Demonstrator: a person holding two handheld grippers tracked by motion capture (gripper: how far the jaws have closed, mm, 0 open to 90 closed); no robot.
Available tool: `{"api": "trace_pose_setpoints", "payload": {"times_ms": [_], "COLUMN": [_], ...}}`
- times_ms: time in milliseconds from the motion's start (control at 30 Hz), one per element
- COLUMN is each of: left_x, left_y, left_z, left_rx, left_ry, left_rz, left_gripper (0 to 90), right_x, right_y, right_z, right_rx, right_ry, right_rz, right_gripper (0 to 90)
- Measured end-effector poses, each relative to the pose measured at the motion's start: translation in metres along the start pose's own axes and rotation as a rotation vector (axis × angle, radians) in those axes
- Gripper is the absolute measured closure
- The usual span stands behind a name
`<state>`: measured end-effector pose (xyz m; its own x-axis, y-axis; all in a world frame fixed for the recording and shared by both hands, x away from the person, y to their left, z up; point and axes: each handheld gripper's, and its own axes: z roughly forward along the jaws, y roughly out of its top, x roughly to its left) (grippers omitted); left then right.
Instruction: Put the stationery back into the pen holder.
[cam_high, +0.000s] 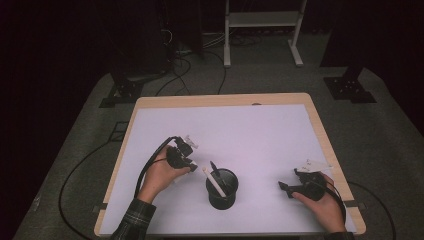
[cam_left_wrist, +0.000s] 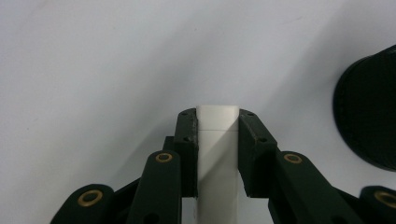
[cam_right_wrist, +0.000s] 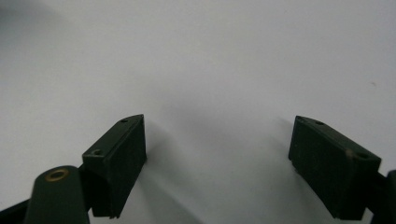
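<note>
- The left tool (cam_left_wrist: 217, 154) pinches a white stick (cam_left_wrist: 217, 140) at 9 o'clock of the black cup (cam_high: 222, 189) on the table (cam_high: 260, 130).
- Keep it squeezed; lift, then tip over the cup.
- The right tool (cam_right_wrist: 217, 163) gapes wide, idle at 3 o'clock.

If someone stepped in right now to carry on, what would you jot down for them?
Left tool: shut on a white marker, just left of the black pen cup.
Right tool: open, nothing between its jaws, resting on the white table right of the cup.
Done: a white pen and a dark pen stand in the cup.
Left: probably drop the held marker into the cup.
</note>
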<state>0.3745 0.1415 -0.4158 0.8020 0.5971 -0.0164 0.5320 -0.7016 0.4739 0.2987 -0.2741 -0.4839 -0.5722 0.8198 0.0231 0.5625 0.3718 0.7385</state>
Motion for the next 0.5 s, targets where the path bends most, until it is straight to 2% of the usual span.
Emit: {"api": "trace_pose_setpoints", "payload": {"times_ms": [267, 500], "left_x": [-0.003, -0.005], "left_y": [-0.006, -0.01], "left_z": [-0.018, -0.036], "left_rx": [-0.091, -0.177], "left_ry": [-0.015, -0.033], "left_rz": [-0.004, 0.018], "left_gripper": [71.1, 71.1], "right_x": [0.0, 0.0], "right_y": [0.0, 0.0], "right_z": [0.0, 0.0], "right_rx": [-0.001, -0.001], "right_ry": [0.0, 0.0], "right_rz": [-0.001, -0.002], "right_gripper": [18.0, 18.0]}}
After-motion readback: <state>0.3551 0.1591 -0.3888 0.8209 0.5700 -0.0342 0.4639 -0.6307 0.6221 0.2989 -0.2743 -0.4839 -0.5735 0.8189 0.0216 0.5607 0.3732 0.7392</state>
